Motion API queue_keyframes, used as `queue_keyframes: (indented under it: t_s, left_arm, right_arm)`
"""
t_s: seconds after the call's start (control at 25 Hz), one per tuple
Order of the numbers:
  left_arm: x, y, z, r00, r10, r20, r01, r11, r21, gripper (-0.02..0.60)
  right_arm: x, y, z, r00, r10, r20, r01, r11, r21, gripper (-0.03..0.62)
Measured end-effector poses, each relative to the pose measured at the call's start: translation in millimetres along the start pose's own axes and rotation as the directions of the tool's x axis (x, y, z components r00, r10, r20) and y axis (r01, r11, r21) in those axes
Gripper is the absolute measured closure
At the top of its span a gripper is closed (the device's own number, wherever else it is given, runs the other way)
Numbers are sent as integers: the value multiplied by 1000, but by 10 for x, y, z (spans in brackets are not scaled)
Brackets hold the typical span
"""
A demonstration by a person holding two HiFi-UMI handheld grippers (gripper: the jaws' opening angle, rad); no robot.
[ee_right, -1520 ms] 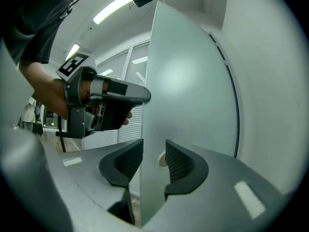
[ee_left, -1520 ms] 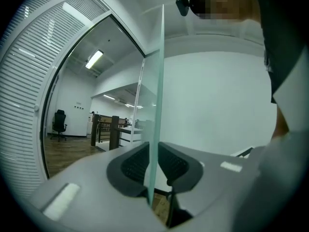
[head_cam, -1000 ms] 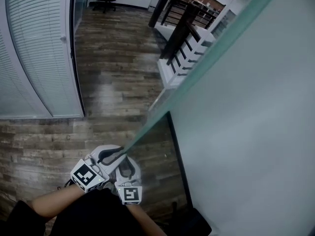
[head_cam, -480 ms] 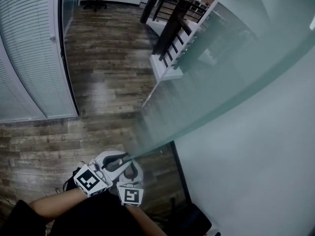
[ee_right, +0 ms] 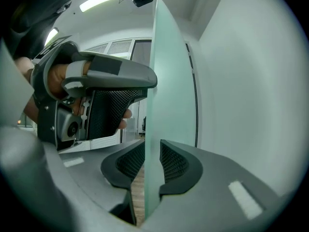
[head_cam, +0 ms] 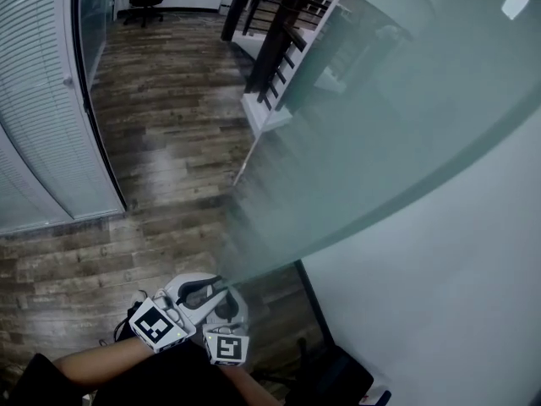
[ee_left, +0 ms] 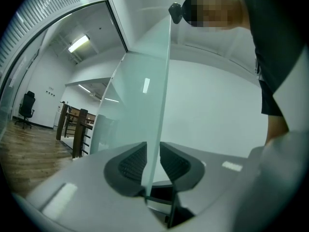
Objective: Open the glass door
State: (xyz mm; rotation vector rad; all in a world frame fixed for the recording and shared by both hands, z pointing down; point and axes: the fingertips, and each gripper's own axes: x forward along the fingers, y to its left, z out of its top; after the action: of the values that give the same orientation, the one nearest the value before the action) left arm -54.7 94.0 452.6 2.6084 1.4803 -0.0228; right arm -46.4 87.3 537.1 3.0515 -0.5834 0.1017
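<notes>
Swung wider, the frosted glass door (head_cam: 380, 117) shows a greenish edge.

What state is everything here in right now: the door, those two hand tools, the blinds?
glass door: partly swung open, its edge between the jaws of both grippers.
left gripper: gripping the door's edge; jaws have just been opening a little.
right gripper: gripping the door's edge; jaws have just been closing.
blinds: slats shut.

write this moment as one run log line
frosted pale-green glass door: partly open | left gripper: clamps its edge, jaws just easing open | right gripper: clamps same edge, jaws just closing
</notes>
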Motion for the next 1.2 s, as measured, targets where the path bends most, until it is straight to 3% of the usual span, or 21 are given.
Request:
queue_keyframes:
  t_s: [0.2, 0.52, 0.92, 1.2]
  left_arm:
    - [77, -146, -150, 999, -37, -4, 36, 995, -88, 499]
    - [-6, -223, -97, 989, -151, 3, 151, 988, -32, 573]
    - [-236, -523, -213, 969, -244, -42, 237, 963, -133, 581]
    - [-244, -625, -255, 955, -293, -46, 283, 947, -153, 581]
  right_arm:
    - [-176, -179, -216, 998, -53, -29, 54, 998, 15, 508]
    - [-335, -372, -343, 982, -186, -31, 187, 982, 26, 525]
    - [-667, -677, -298, 927, -351, -133, 357, 934, 26, 543]
    - [-825, -916, -257, 891, -437, -125, 447, 892, 62, 549]
